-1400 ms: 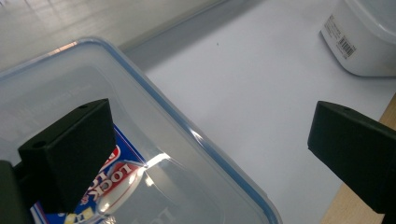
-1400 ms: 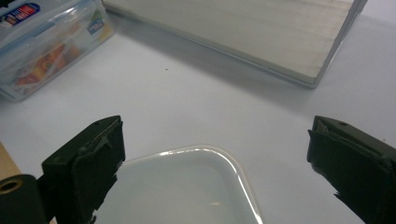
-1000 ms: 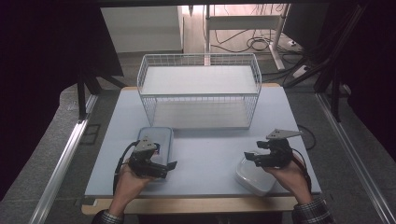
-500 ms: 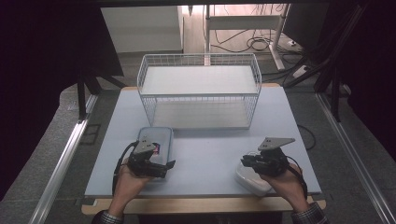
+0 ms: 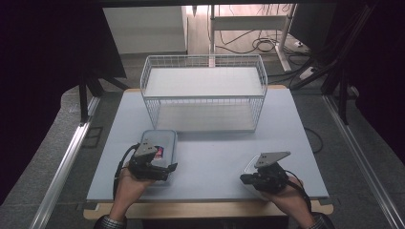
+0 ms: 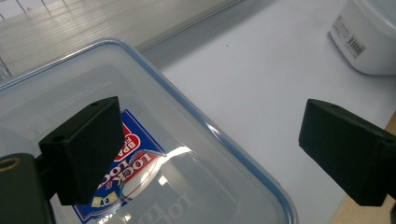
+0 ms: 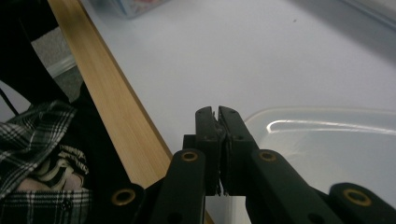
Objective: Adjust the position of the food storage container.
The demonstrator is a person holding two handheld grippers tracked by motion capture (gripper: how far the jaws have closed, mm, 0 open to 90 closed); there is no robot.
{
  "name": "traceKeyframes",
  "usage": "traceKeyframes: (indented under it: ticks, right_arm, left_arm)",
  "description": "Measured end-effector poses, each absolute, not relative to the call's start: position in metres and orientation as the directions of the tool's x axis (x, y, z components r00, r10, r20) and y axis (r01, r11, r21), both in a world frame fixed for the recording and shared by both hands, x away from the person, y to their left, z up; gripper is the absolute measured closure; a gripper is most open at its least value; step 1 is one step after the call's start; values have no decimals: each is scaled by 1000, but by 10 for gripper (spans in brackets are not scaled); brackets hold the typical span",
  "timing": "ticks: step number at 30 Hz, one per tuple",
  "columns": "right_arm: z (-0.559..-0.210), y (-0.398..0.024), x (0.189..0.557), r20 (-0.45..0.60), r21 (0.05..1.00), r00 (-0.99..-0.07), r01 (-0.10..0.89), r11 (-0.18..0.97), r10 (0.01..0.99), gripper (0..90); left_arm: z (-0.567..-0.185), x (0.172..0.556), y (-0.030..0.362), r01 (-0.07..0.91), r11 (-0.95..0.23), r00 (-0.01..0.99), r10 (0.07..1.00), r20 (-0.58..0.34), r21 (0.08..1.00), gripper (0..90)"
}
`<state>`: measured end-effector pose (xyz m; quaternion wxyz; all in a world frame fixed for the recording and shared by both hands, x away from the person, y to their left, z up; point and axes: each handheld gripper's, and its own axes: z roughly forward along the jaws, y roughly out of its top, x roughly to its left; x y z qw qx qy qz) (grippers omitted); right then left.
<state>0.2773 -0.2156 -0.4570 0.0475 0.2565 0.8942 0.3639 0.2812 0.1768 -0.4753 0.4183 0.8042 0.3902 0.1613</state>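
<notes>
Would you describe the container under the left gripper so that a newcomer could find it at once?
Start at the white wire basket at the back of the pale table. In front of its left corner lies a clear rectangular container, with the open left gripper poised over its near end. Unlike the plain round tub at the right gripper, it has a blue-edged lid and a red-and-blue label.

A white wire basket (image 5: 203,93) stands on the far half of the pale blue table (image 5: 215,148), well beyond the left claw (image 5: 165,168) and the right claw (image 5: 244,179) and roughly midway between them. A wooden edge strip (image 7: 116,102) borders the tabletop just behind the right claw, on the person's side. Black cables (image 5: 260,45) lie on the floor far past the basket. A metal rail (image 5: 62,167) runs along the floor outward of the left claw, off the table.
</notes>
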Motion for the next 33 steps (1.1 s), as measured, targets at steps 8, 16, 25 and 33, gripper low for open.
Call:
traceKeyframes:
  ticks: [8, 16, 25, 33]
  right_arm:
    - [-466, -215, 279, 102, 635, -873, 426, 644, 476, 894]
    - [-466, -235, 291, 83, 622, -831, 475, 623, 550, 895]
    - [-465, -265, 305, 80, 621, -780, 526, 581, 621, 886]
    - [-462, -288, 309, 60, 609, -741, 558, 564, 669, 874]
  left_arm:
    - [-476, 281, 176, 491, -363, 649, 759, -55, 792, 68]
    - [-477, 282, 176, 492, -367, 649, 759, -51, 789, 69]
    - [-477, 282, 179, 494, -368, 645, 763, -48, 788, 69]
    - [-475, 282, 185, 496, -349, 630, 774, -54, 795, 69]
